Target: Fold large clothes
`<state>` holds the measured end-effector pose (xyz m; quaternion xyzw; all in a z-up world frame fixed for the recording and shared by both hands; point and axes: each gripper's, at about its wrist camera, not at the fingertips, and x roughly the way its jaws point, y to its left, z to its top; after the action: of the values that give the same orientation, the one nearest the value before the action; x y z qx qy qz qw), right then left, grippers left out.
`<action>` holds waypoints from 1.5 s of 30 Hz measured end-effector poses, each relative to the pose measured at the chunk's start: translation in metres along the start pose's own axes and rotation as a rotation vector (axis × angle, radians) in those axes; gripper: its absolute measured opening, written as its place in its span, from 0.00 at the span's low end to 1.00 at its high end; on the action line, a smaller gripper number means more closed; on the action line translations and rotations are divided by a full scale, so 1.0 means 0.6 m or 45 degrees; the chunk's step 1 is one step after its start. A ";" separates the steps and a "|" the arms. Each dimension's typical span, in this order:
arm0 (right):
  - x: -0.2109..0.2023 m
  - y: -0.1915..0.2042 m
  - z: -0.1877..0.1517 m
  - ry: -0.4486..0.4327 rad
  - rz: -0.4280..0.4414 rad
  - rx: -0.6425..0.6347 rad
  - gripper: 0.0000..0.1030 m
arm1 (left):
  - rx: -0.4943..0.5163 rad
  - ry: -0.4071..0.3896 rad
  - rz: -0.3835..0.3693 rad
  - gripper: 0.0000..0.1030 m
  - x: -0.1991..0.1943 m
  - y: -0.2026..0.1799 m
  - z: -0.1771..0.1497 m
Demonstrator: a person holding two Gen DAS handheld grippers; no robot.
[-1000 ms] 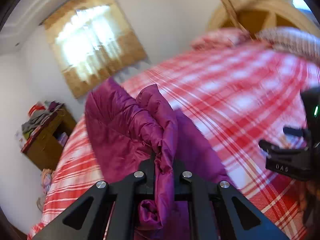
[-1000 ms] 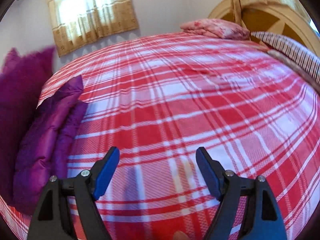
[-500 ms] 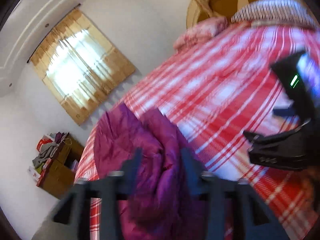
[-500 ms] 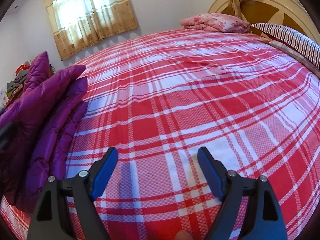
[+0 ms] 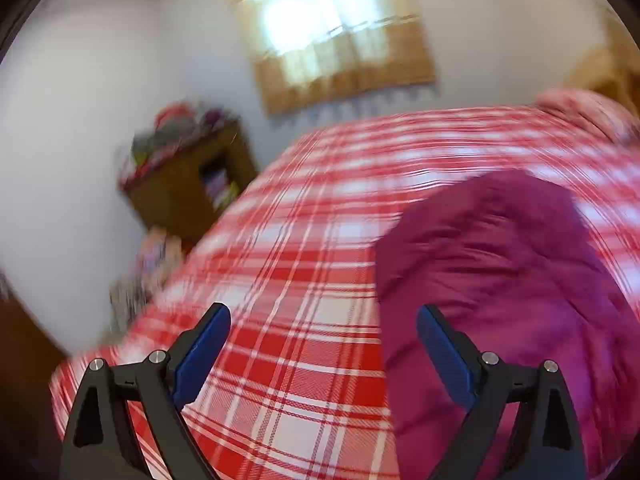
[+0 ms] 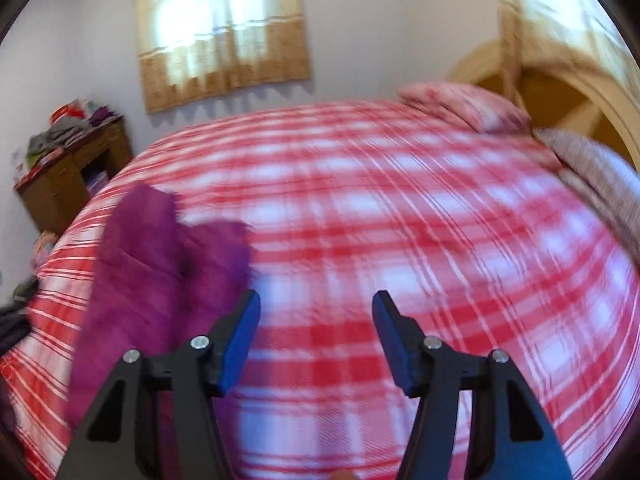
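Left wrist: left gripper [image 5: 323, 354] spread wide, jaws just opened, holding nothing, above the bed [image 5: 304, 280]; purple jacket [image 5: 500, 280] heaped on the plaid at right, behind the right finger. Right wrist: right gripper [image 6: 316, 340] partly apart, jaws just narrowed, nothing between; jacket [image 6: 152, 272] lying left of it on the bed [image 6: 400, 220].

A wide bed [image 6: 360, 208] covered by a red and white plaid sheet fills both views. A bulky purple quilted jacket [image 5: 500, 280] lies crumpled on the sheet near the bed's near edge, its cloth bunched into soft folds. At the far end, by the headboard, rest a pink floral pillow [image 6: 460, 108] and a striped pillow [image 6: 596, 168], side by side.
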<state>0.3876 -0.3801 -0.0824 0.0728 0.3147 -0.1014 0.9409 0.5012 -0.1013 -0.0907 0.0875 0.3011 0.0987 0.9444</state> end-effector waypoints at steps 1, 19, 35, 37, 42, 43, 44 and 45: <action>-0.003 0.034 0.023 -0.009 0.013 -0.036 0.57 | -0.045 0.018 0.014 0.92 0.016 0.005 0.002; 0.164 0.170 -0.006 0.134 -0.005 -0.036 0.45 | -0.216 0.028 -0.185 0.92 0.112 -0.059 0.024; 0.197 0.108 -0.078 0.105 0.094 0.101 0.48 | -0.033 0.112 -0.171 0.93 0.179 -0.178 -0.015; 0.201 0.102 -0.081 0.111 0.107 0.117 0.48 | -0.031 0.126 -0.172 0.94 0.184 -0.180 -0.016; 0.207 0.102 -0.086 0.129 0.121 0.132 0.49 | -0.032 0.158 -0.175 0.96 0.197 -0.182 -0.020; 0.208 0.101 -0.087 0.131 0.123 0.136 0.49 | -0.035 0.164 -0.179 0.96 0.199 -0.182 -0.021; 0.209 0.100 -0.088 0.133 0.126 0.140 0.49 | -0.038 0.167 -0.182 0.96 0.200 -0.181 -0.021; 0.210 0.099 -0.089 0.135 0.128 0.143 0.49 | -0.042 0.171 -0.187 0.96 0.202 -0.181 -0.022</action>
<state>0.4693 -0.3299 -0.1965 0.1462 0.3537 -0.0676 0.9214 0.6046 -0.1757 -0.1926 0.0429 0.3678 0.0398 0.9281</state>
